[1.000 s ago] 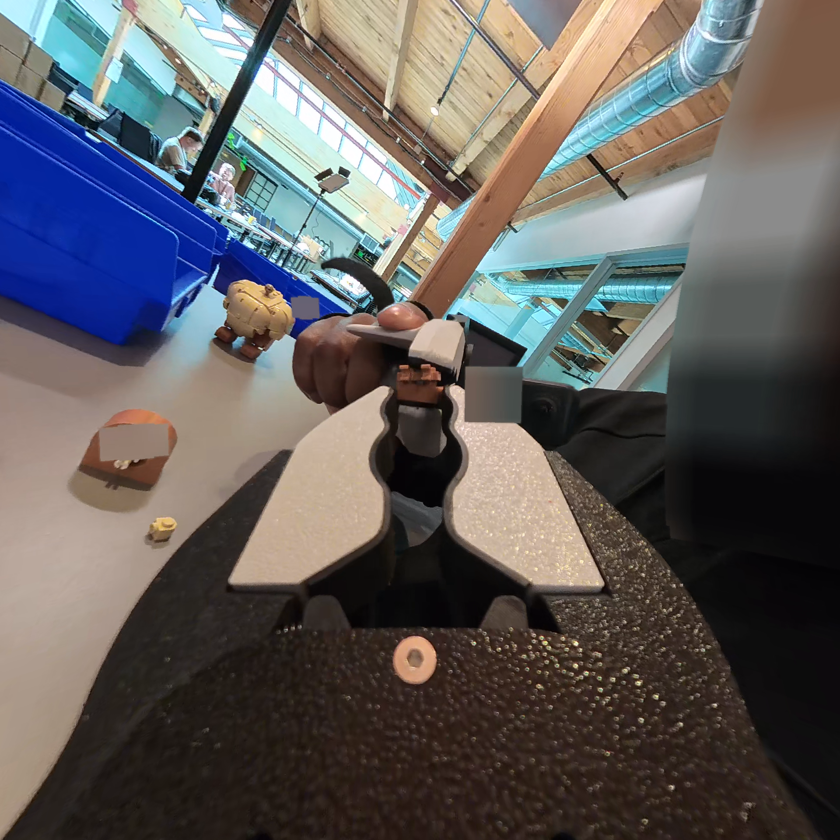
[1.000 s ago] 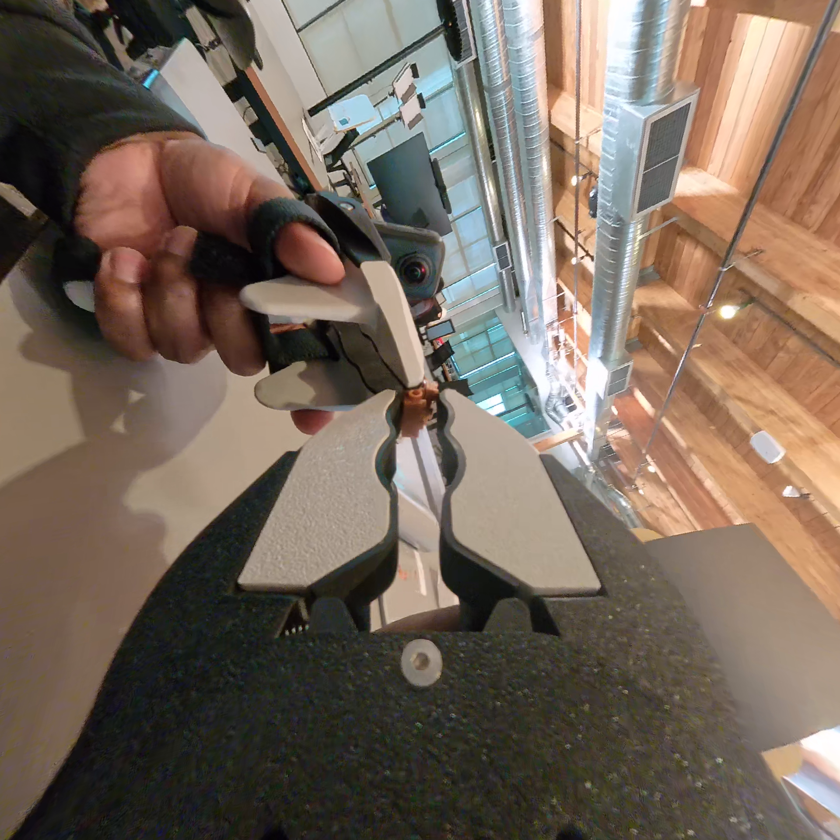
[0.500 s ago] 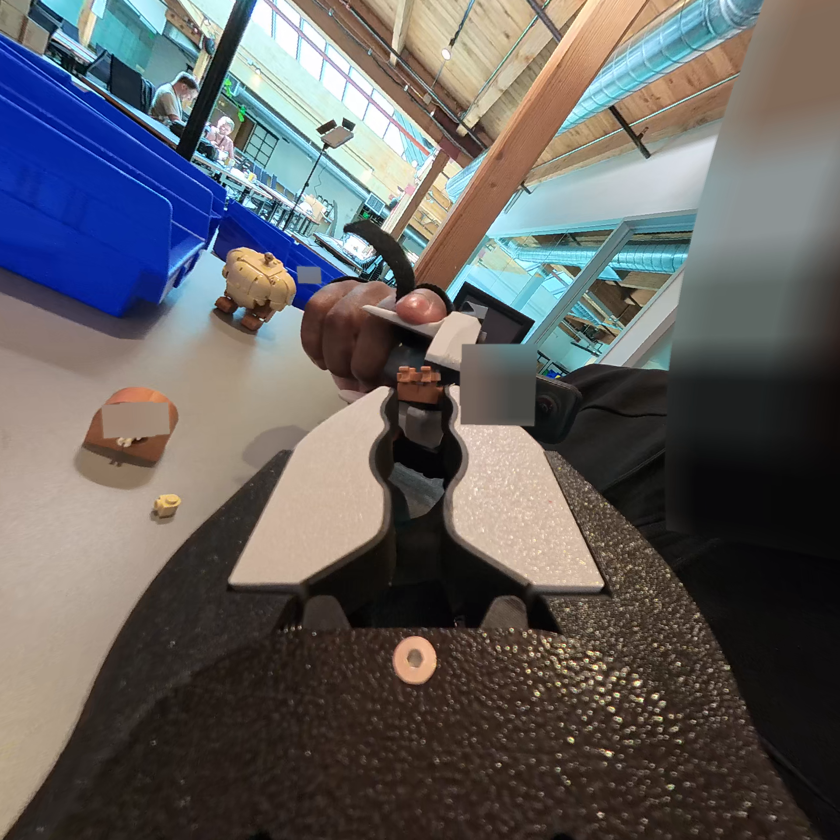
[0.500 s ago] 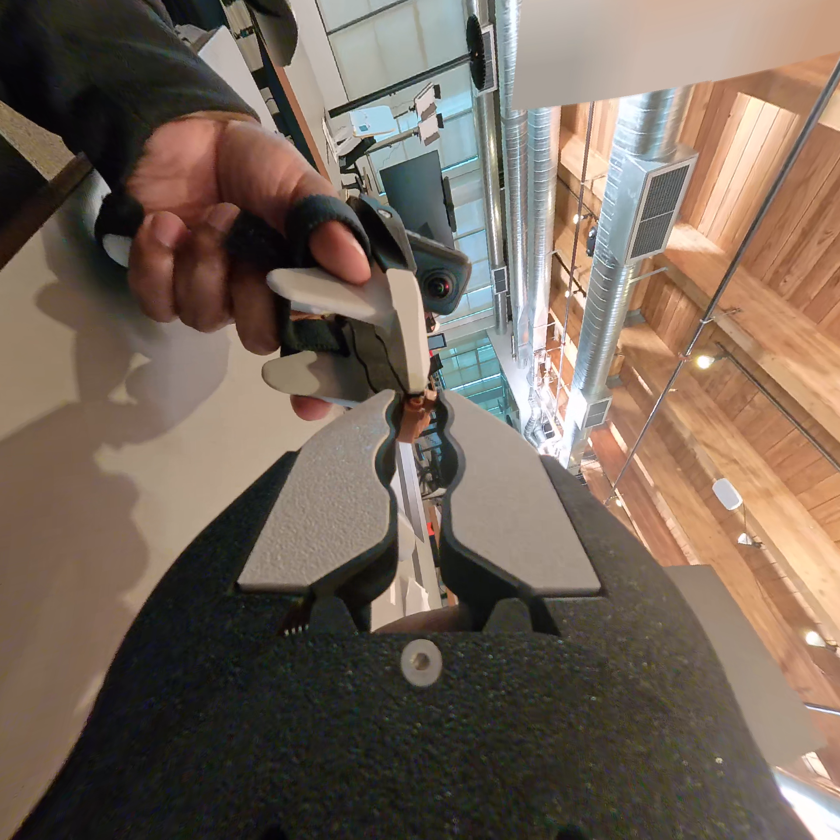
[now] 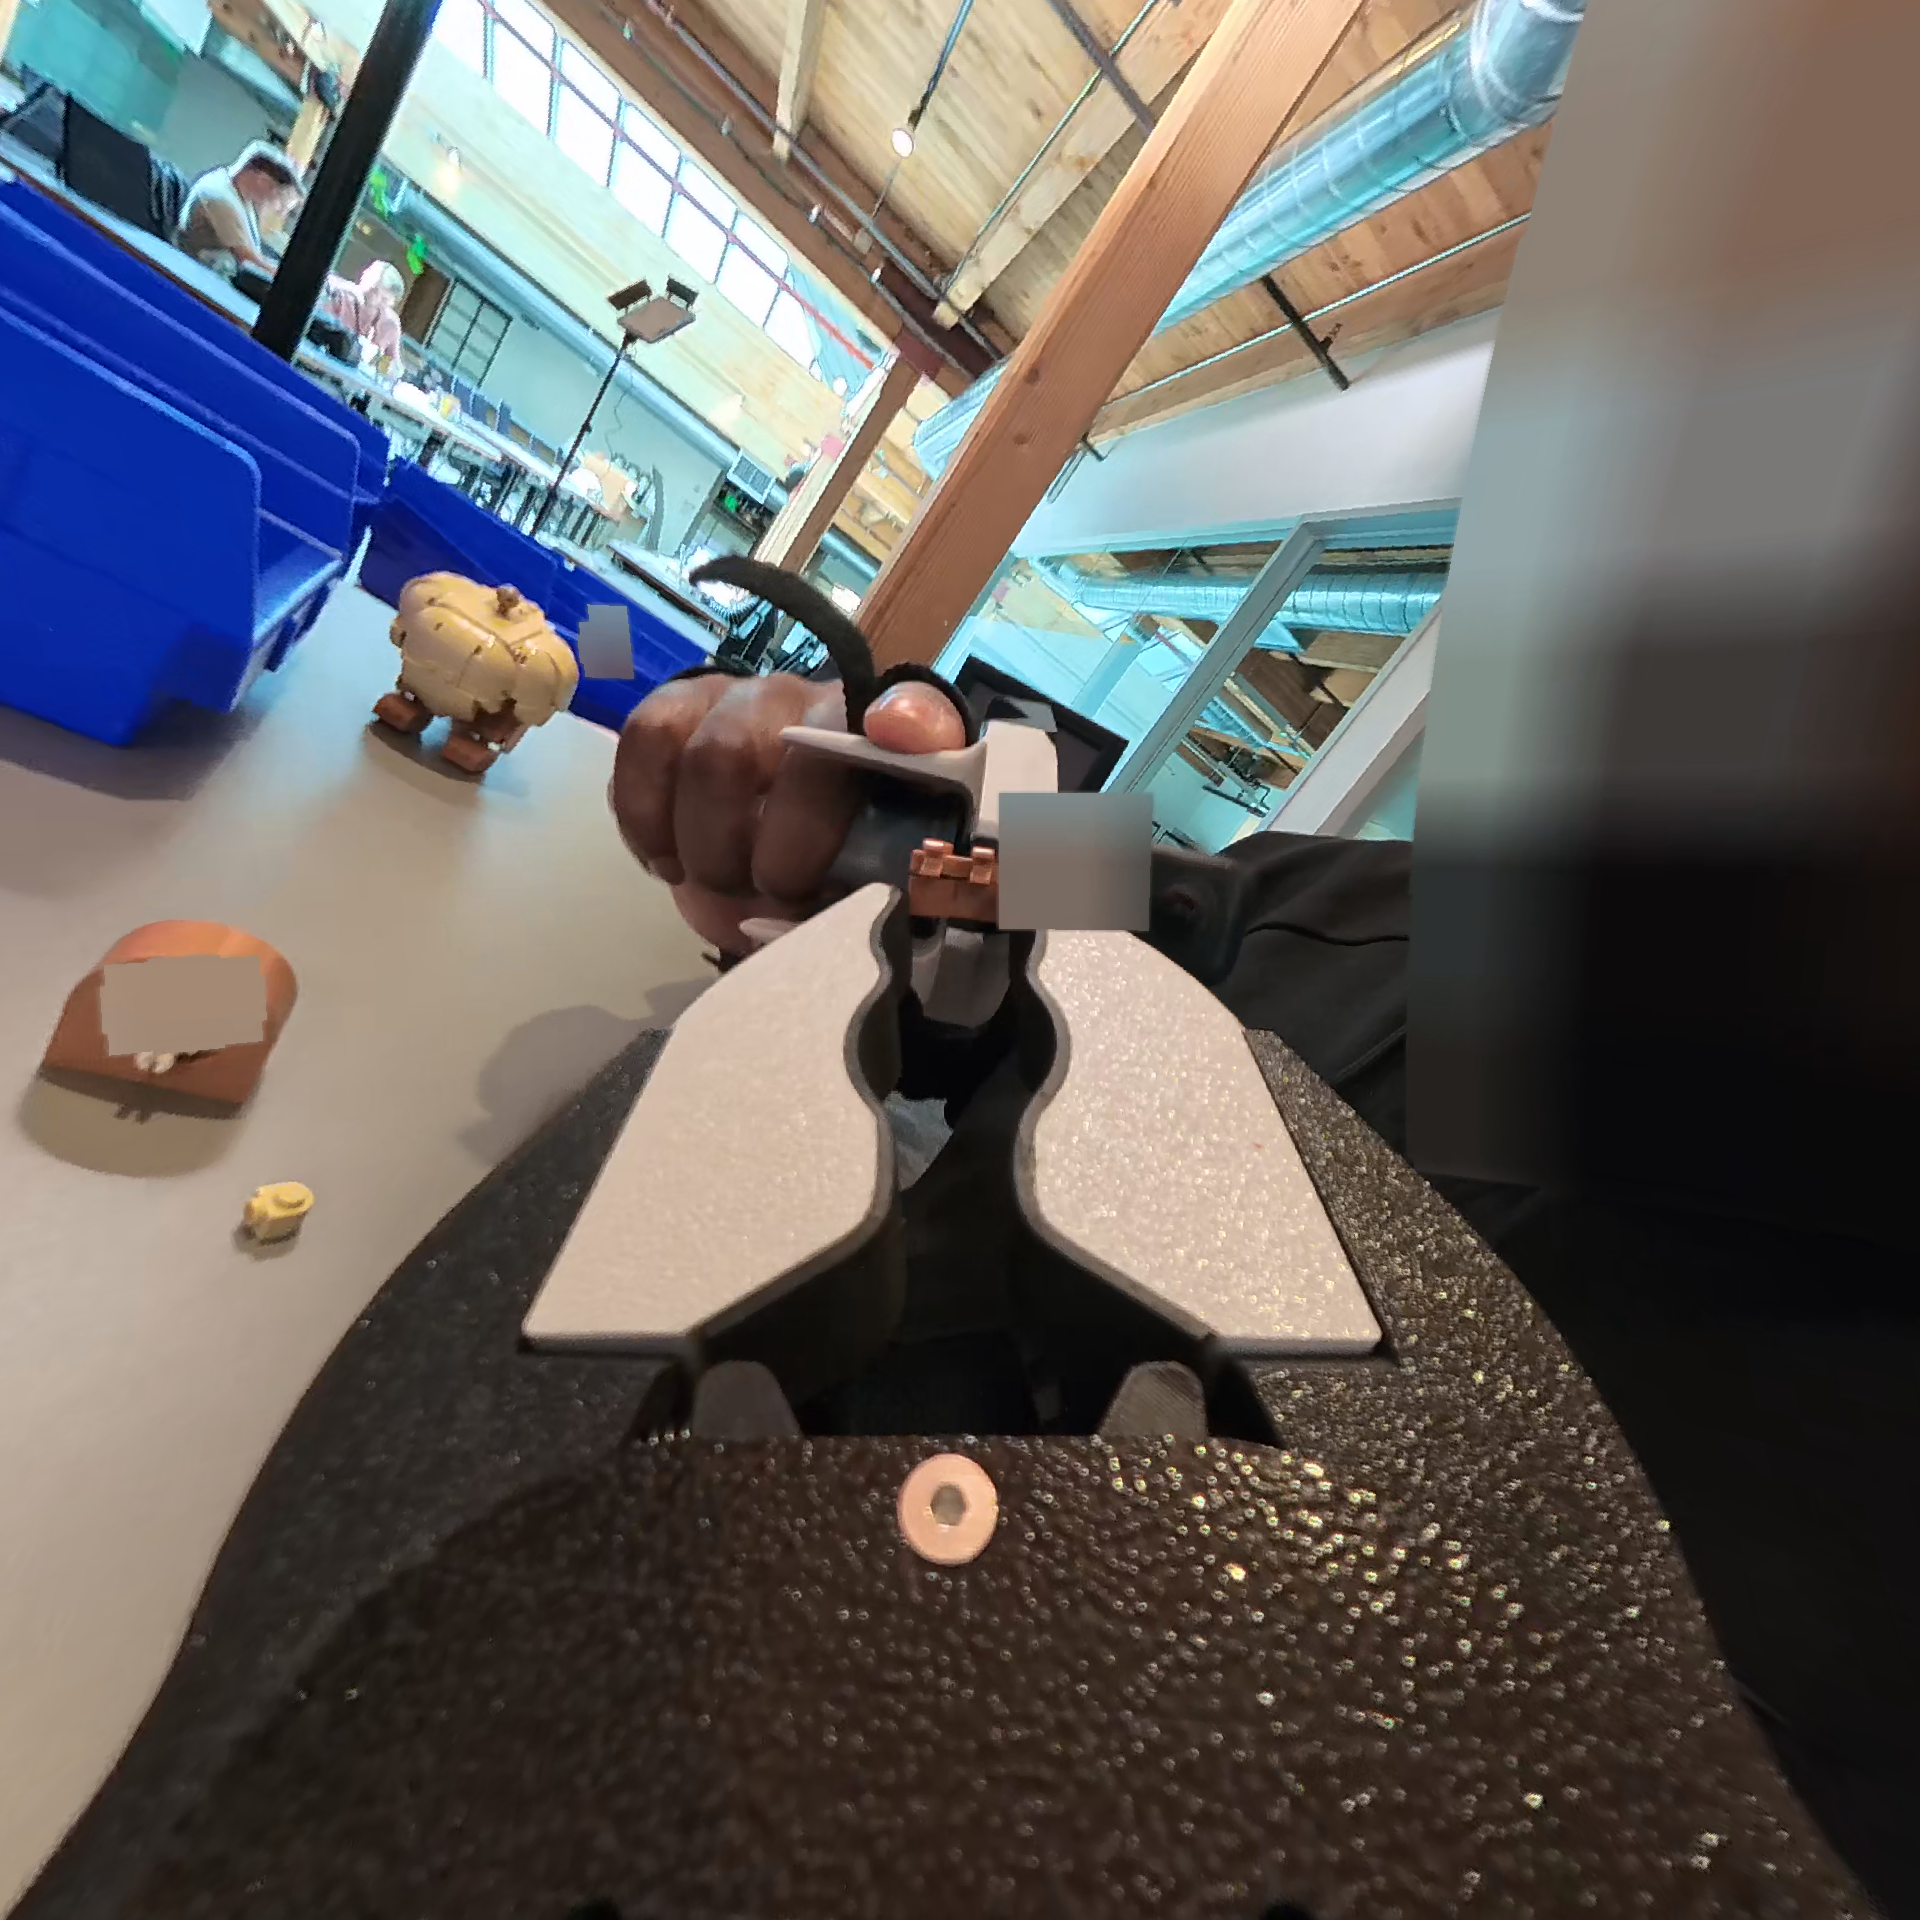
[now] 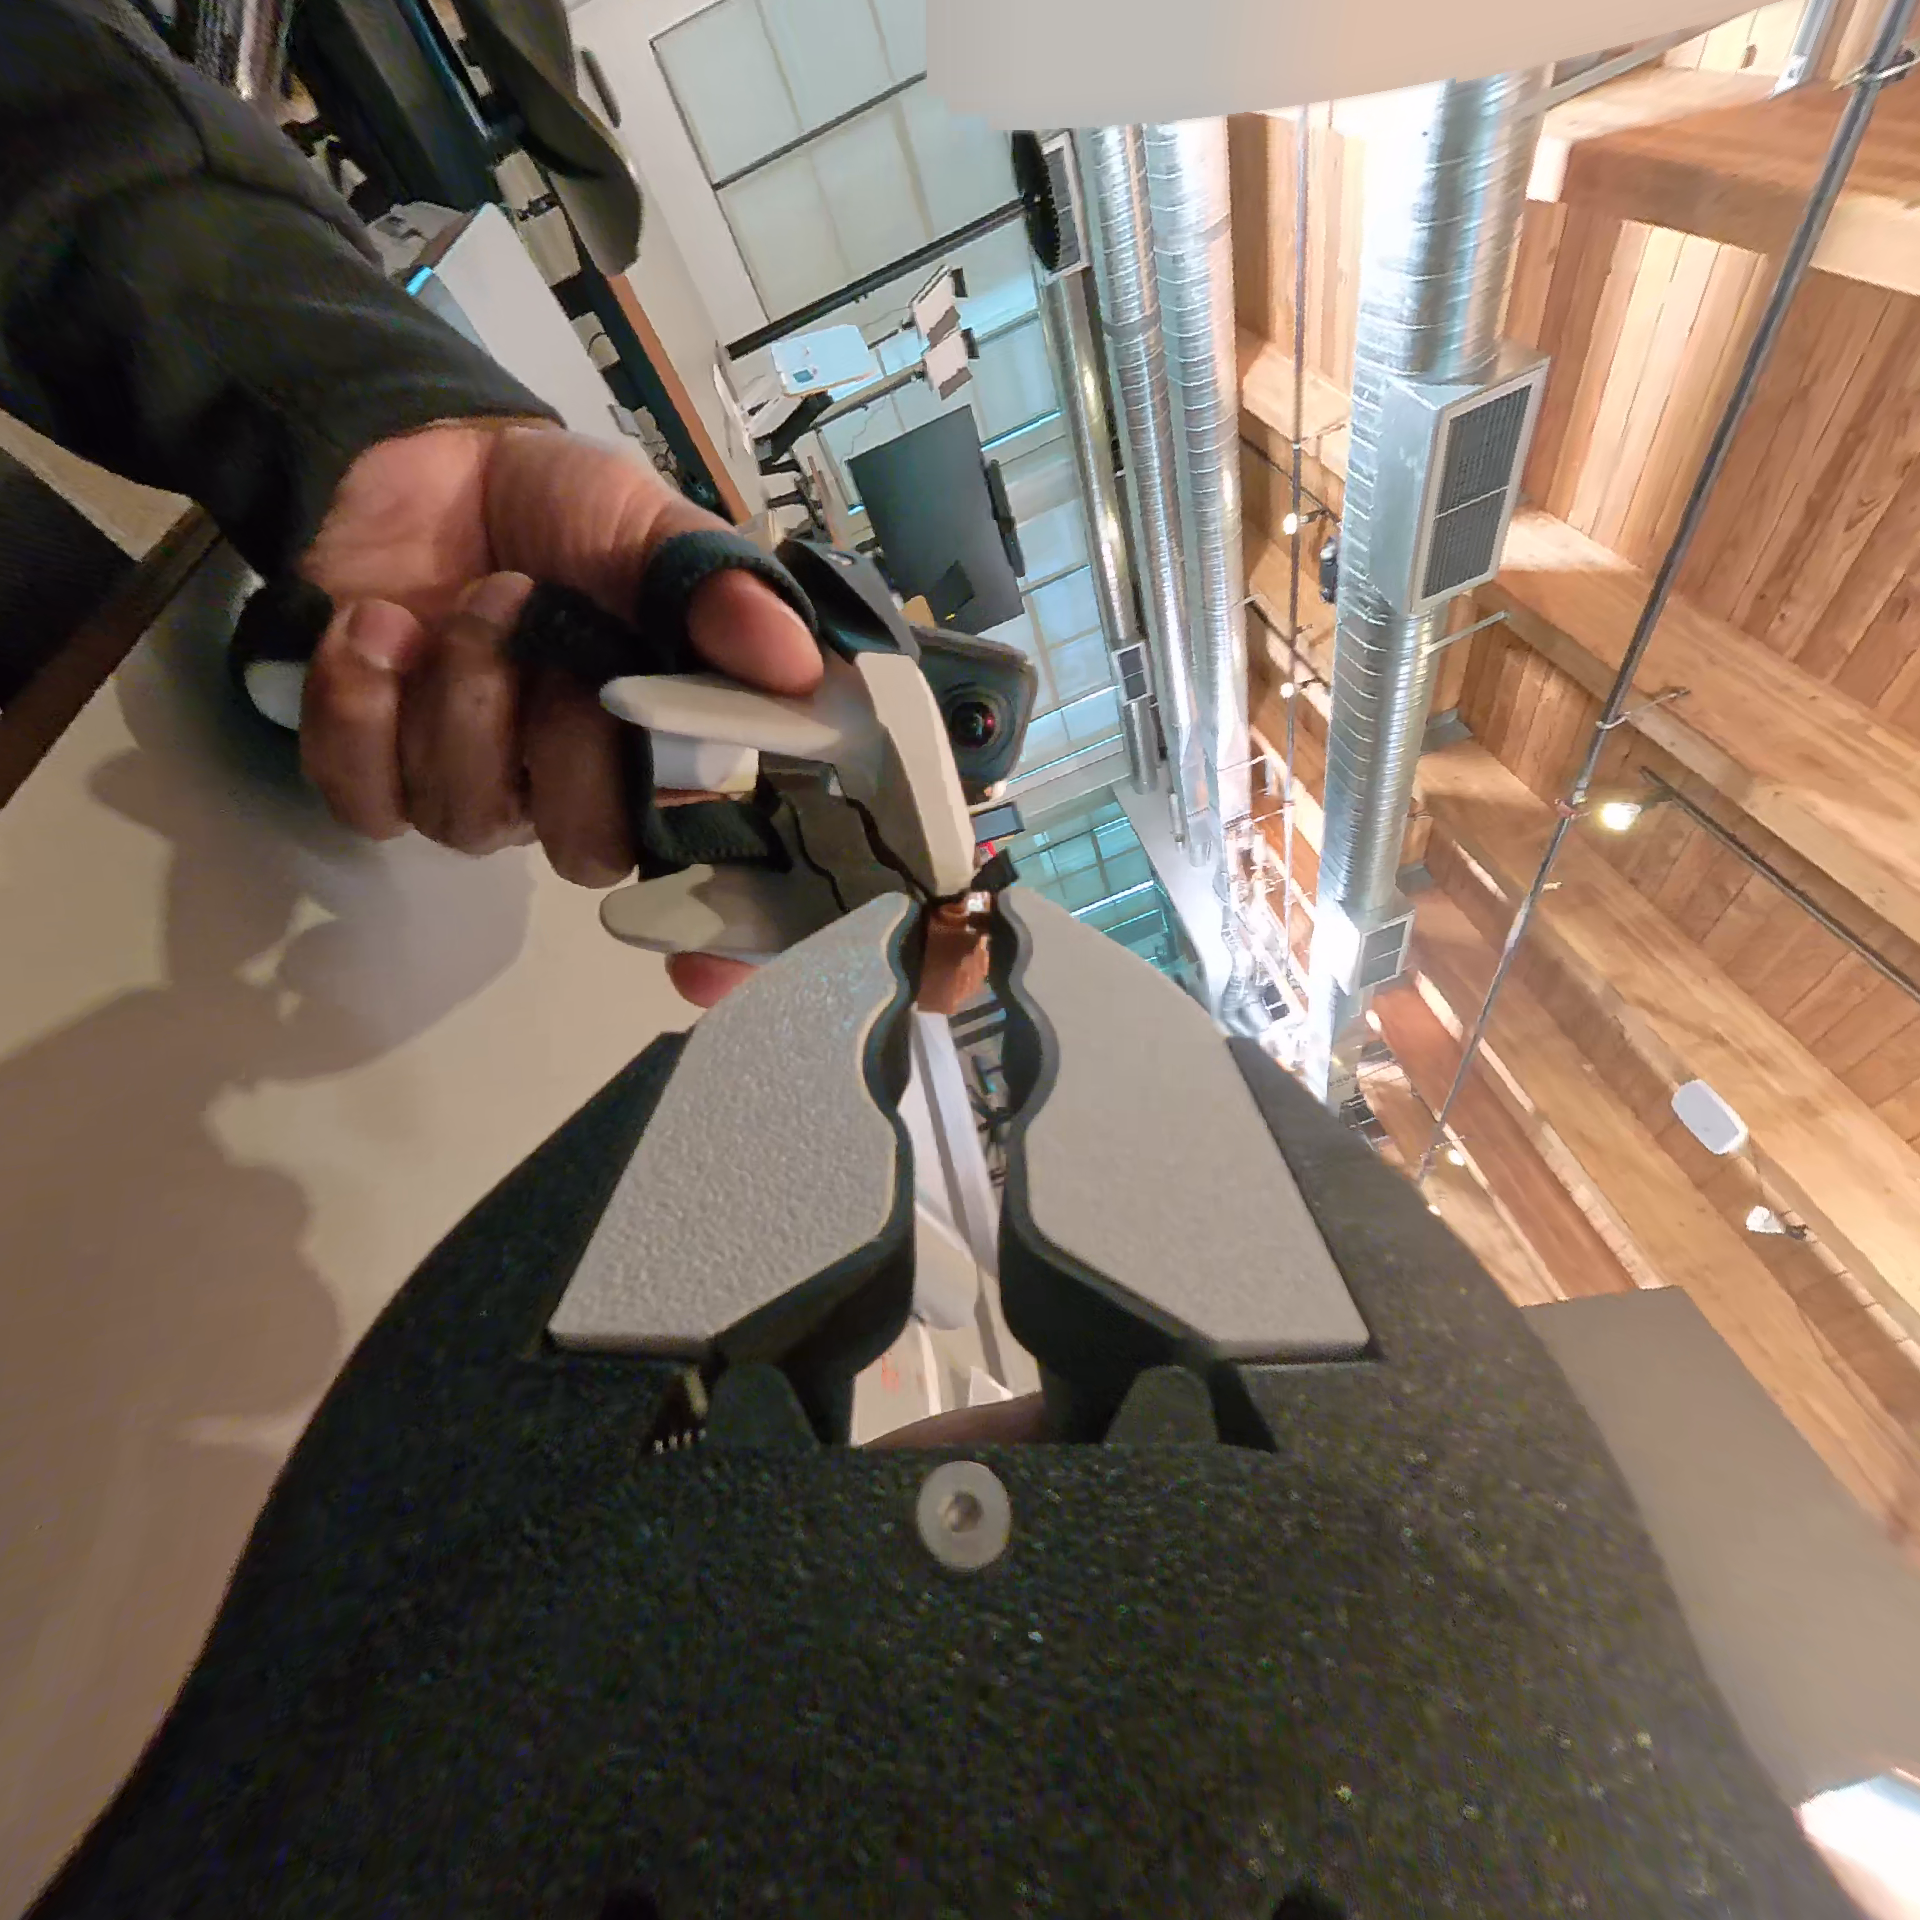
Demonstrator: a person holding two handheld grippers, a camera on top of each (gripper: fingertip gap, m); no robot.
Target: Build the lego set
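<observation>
the left gripper (image 5: 961, 914) is clenched on a small brown piece (image 5: 945, 894) with studs on top, which is spanned between its two fingertips; the piece's right end is hidden behind a blurred patch, so contact on that side cannot be confirmed there. the right gripper (image 6: 961, 925) is closed on a brown piece (image 6: 951, 966) as well, with both pads seen pressed against its sides. the two grippers are brought tip to tip above the table (image 5: 416, 935), and the left one's tips are met by the right one's at the brown piece. whether one piece is shared by both or two pieces are joined there cannot be told. each gripper is squeezed by a hand: the right hand (image 5: 717, 800) is seen beyond the left fingers, the left hand (image 6: 468, 675) beyond the right ones.

the brown piece is held up off the table, between the two sets of tips, and is touched by nothing else.

on the table, well apart from the grippers, a tan figure (image 5: 483, 660) on brown feet is stood near blue bins (image 5: 125, 582). nearer, a brown dome (image 5: 208, 1070) is laid alone, and a small yellow stud (image 5: 278, 1210) is left loose just beside it. none of these three is touched by a gripper, and none is joined to another.
</observation>
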